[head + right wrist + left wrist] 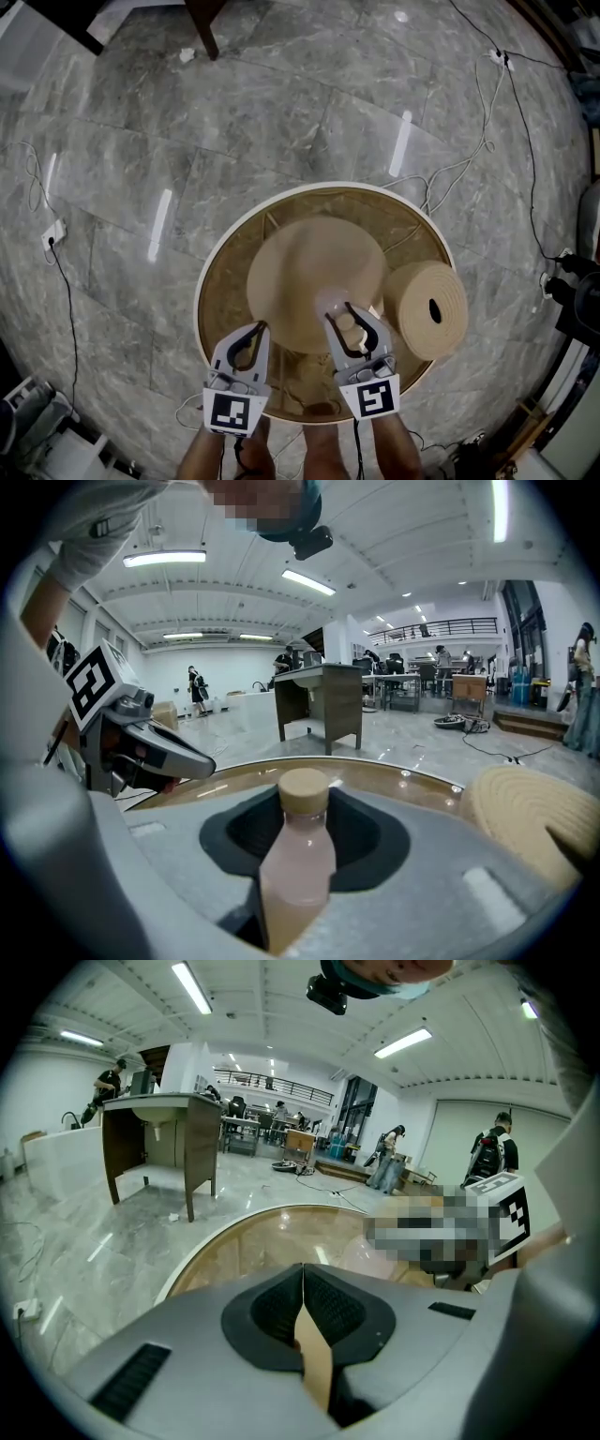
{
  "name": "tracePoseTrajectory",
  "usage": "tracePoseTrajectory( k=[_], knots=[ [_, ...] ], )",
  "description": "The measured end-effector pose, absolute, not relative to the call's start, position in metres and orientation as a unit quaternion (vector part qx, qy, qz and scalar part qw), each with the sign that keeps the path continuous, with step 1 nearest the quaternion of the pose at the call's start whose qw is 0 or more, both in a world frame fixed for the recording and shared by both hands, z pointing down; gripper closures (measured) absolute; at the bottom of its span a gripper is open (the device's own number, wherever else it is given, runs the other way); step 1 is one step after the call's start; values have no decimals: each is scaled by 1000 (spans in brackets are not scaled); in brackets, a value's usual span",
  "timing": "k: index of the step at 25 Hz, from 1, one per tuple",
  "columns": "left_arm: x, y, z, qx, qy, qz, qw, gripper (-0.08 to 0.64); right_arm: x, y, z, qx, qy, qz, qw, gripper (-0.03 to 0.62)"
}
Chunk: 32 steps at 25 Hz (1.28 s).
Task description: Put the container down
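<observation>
**Capped container gripped over round worktop**

A person standing at a round, pale-rimmed worktop holds a hand-held gripper in each fist. The right claw is clenched on the container, a pale pinkish bottle with a tan cap. Its body is pinched between the two jaws and its cap pokes out past their tips. Seen from above, the container sits over the near edge of a straw-coloured, hat-shaped piece at the middle of the worktop. A coiled woven roll lies just to its right. Whether the bottle touches the surface cannot be told from here. The left claw hangs beside it over the near left of the worktop, its jaws pressed together with nothing between them. Grey marble floor with trailing cables surrounds the stand, and a dark wooden desk stands further back in the hall.
</observation>
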State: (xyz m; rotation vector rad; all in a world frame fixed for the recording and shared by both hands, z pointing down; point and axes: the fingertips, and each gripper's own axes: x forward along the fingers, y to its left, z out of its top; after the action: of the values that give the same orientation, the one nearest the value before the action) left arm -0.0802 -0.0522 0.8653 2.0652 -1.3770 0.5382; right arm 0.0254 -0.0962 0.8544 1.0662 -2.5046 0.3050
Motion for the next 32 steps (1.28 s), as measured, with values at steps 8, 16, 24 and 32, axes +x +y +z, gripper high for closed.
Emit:
tracePoseTrajectory(
  k=[8,16,24,32],
  knots=[
    [-80,-48,868,777,-516,198,301,540,22,-91,857,384,-896,95,200,449],
    [-79,-45,866,778,-516,198,299,540,24,-91,858,391,-893,109,195,448],
    [-80,-43,856,781,-516,197,293,540,26,-87,851,388,-892,147,179,327],
    [-81,-51,828,785,-520,193,276,540,26,-88,828,384,-894,140,184,319]
  ],
)
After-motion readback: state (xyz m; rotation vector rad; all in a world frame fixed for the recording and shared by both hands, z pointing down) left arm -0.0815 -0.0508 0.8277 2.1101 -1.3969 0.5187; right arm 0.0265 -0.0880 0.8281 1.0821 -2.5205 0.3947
